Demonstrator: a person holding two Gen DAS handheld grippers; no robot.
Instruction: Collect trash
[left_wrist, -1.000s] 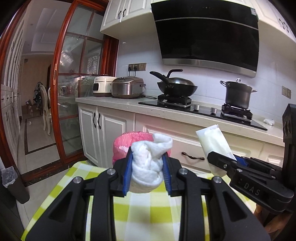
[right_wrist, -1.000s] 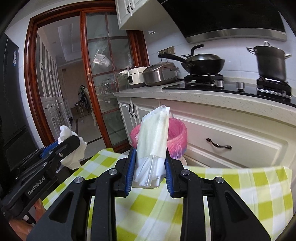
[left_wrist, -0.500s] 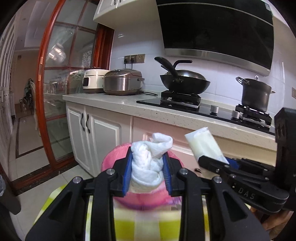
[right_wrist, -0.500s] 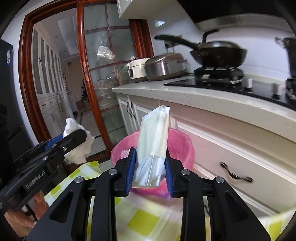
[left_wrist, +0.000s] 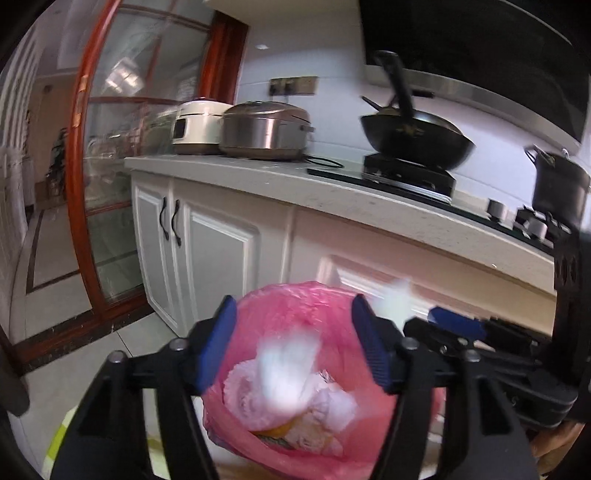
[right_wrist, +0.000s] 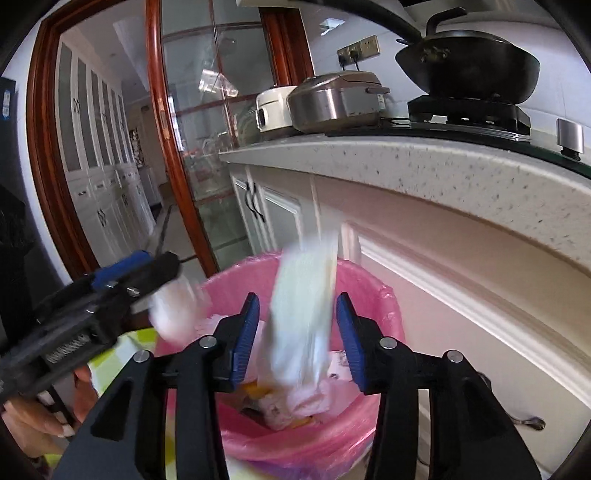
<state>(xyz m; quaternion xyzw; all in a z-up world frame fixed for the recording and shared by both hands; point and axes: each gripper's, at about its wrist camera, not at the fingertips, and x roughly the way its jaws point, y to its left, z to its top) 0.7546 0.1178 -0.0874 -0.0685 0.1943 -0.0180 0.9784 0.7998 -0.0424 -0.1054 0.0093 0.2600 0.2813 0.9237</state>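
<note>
Both grippers now over pink bin (right_wrist: 373, 295) beside cabinet (right_wrist: 284, 218), jaws opening, tissue (left_wrist: 286, 373) and wrapper (right_wrist: 303, 314) released.

Black wok (left_wrist: 417, 138) on stove, two rice cookers (left_wrist: 264, 129), white cabinets (left_wrist: 192, 243)

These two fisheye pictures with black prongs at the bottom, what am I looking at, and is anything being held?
No robot: a person holds a hand tool with two blue-padded fingers in each hand, and each carries a camera looking along them. One picture looks along the left gripper, the other along the right gripper. Both hang over a bin with a pink bag beside the kitchen counter. Both sets of jaws are opening: a white tissue wad and a pale plastic wrapper, both blurred, are dropping free into the bin.
</note>
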